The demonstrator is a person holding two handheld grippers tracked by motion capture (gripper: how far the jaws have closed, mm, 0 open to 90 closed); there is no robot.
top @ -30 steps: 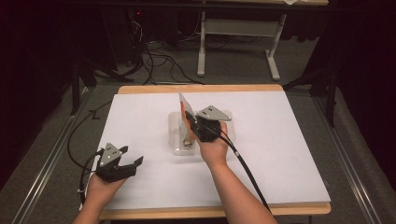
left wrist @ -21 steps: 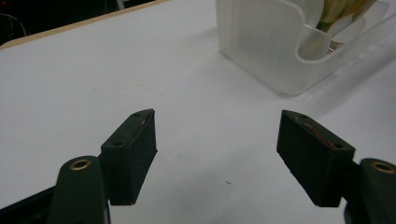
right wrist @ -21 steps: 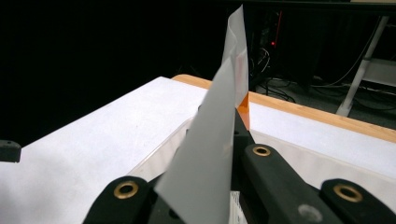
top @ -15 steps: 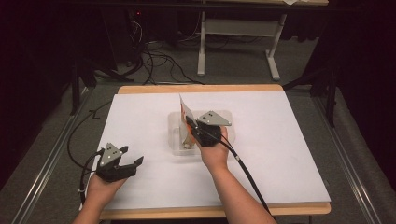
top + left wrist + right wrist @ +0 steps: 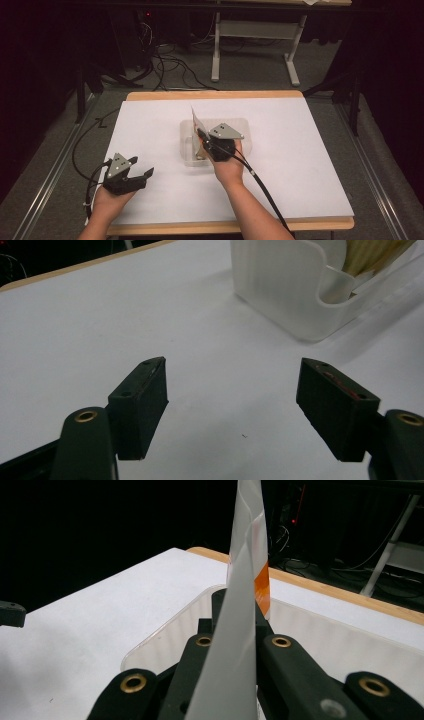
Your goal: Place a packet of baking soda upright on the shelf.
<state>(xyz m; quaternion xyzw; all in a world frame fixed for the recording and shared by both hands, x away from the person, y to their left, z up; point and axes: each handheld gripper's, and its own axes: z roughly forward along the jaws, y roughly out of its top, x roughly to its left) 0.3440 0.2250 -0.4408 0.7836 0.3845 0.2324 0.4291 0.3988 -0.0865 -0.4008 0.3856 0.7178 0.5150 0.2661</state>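
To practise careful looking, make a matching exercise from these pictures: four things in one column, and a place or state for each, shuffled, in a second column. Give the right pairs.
Things
1. left gripper
2. right gripper
3. clear plastic tub
4. flat packet

Places or states
A. stands in the middle of the white table
B. open, with nothing between its jaws
C. held upright, white with an orange patch
D. shut on something thin, over the tub

Pairs: 1-B, 2-D, 3-A, 4-C

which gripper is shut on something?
The right gripper, over the clear bin, jaws clamped on a thin white packet. The left gripper is open, holding nothing.
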